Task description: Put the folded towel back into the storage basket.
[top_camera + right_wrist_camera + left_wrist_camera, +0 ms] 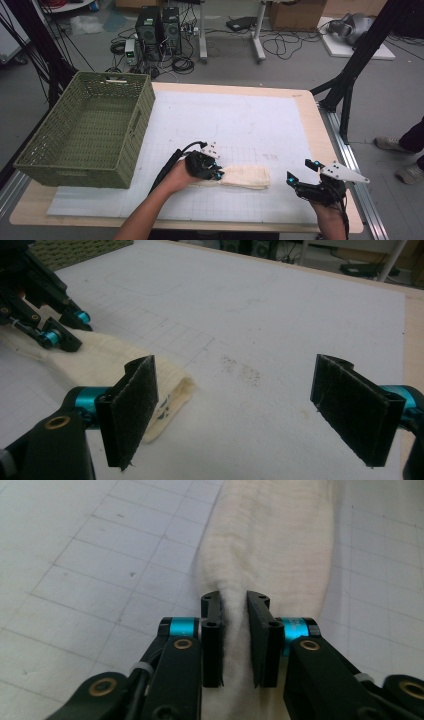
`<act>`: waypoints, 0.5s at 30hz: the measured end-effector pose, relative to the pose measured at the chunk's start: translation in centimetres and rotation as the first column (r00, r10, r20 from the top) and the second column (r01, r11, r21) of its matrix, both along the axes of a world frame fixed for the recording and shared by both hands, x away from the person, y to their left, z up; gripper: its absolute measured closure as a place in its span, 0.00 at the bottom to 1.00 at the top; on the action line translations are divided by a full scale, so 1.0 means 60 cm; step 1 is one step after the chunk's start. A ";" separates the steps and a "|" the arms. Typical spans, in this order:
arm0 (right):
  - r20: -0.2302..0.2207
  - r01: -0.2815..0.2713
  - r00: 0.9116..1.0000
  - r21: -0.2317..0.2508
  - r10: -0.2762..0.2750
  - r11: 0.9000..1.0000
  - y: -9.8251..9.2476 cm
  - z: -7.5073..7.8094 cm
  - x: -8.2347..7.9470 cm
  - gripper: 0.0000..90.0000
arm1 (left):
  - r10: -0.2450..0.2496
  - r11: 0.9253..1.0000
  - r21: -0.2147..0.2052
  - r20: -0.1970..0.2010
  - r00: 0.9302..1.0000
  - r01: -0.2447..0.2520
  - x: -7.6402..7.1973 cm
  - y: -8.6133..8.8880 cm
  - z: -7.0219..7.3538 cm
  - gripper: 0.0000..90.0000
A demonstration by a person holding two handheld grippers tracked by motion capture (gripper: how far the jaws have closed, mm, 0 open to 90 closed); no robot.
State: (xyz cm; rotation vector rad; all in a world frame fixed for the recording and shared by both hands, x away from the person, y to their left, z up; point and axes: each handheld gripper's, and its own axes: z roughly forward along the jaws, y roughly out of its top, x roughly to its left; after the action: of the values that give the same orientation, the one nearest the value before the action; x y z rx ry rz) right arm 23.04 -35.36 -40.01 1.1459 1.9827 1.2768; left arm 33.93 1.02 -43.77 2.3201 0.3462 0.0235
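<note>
A cream folded cloth (247,176) lies on the white gridded mat near the table's front edge. My left gripper (218,174) sits at the cloth's left end. In the left gripper view its jaws pinch a ridge of the cloth (270,555) between the pads, so my left gripper (234,630) is shut on it. My right gripper (298,173) rests to the right of the cloth, apart from it. In the right gripper view my right gripper (247,410) stands wide open with only bare mat between its pads, and the cloth's (115,365) right end lies behind the left pad.
A green woven basket (85,165) stands at the table's left, empty. The white mat (240,115) covers most of the wooden table (320,130). Beyond the far edge are computer towers, cables and a black stand. A person's shoes show at the far right.
</note>
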 end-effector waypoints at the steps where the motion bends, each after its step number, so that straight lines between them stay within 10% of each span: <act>1: 0.001 -0.001 1.000 0.001 0.001 1.000 0.000 0.000 0.000 0.20 | -0.006 1.000 0.006 0.011 1.000 0.006 -0.003 -0.001 0.001 0.89; 8: 0.002 -0.001 1.000 -0.004 0.001 1.000 -0.001 -0.001 0.001 0.20 | 0.021 0.999 -0.050 0.021 1.000 -0.020 -0.007 0.008 0.002 0.93; 15: -0.001 0.002 1.000 0.000 -0.002 1.000 -0.001 0.000 0.000 0.20 | 0.093 0.982 -0.170 0.025 0.995 -0.087 -0.010 0.037 0.042 0.93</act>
State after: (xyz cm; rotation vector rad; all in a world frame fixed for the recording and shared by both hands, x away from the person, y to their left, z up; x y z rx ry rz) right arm 23.01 -35.40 -40.02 1.1478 1.9819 1.2759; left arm 33.31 3.21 -41.28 2.1329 0.4202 0.0739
